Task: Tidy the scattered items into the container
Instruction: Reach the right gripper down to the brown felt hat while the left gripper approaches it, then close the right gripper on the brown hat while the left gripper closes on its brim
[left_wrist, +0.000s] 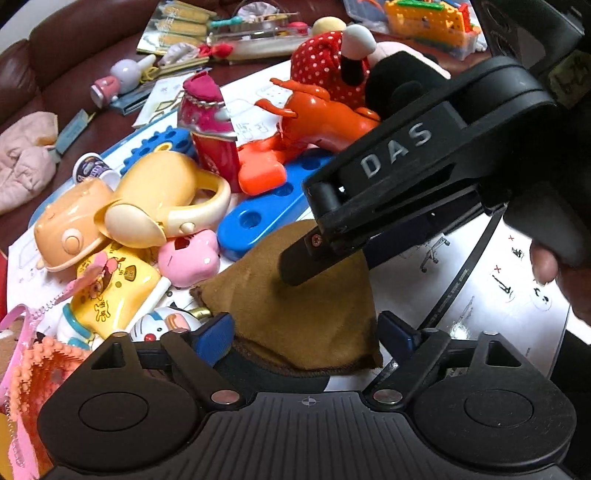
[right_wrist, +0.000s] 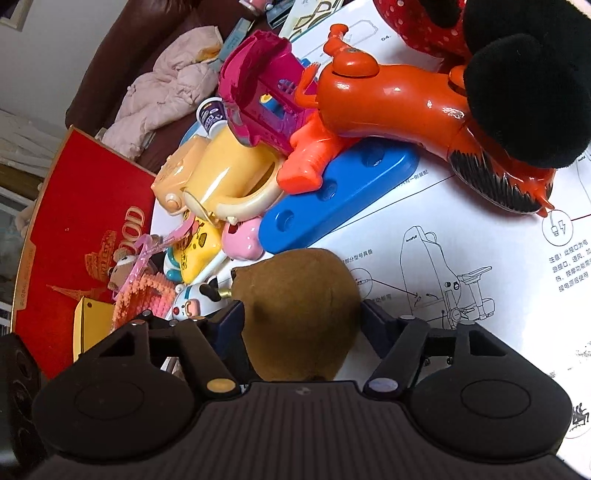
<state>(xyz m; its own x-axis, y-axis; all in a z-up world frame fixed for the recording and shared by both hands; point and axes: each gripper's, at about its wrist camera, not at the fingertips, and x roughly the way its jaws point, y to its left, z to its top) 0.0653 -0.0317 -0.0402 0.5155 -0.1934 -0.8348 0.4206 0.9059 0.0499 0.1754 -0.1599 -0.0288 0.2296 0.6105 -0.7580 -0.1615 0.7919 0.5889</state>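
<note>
A brown cloth pouch (left_wrist: 306, 306) lies on a white instruction sheet (left_wrist: 480, 295). My left gripper (left_wrist: 304, 332) has its blue pads on both sides of the pouch's near end and appears shut on it. My right gripper (left_wrist: 295, 266) comes in from the upper right in the left wrist view, its dark finger pressing on the pouch's top. In the right wrist view the pouch (right_wrist: 299, 314) fills the gap between the right gripper's fingers (right_wrist: 301, 317), which close on it. A red box (right_wrist: 85, 236) stands at the left.
A heap of toys lies beyond the pouch: a blue plastic bar (left_wrist: 266, 206), an orange toy animal (right_wrist: 388, 103), a yellow toy kettle (left_wrist: 166, 192), a pink toy (left_wrist: 188, 258), a polka-dot plush (left_wrist: 332, 62), a pink jacket (right_wrist: 162, 92). A brown sofa (left_wrist: 66, 44) is behind.
</note>
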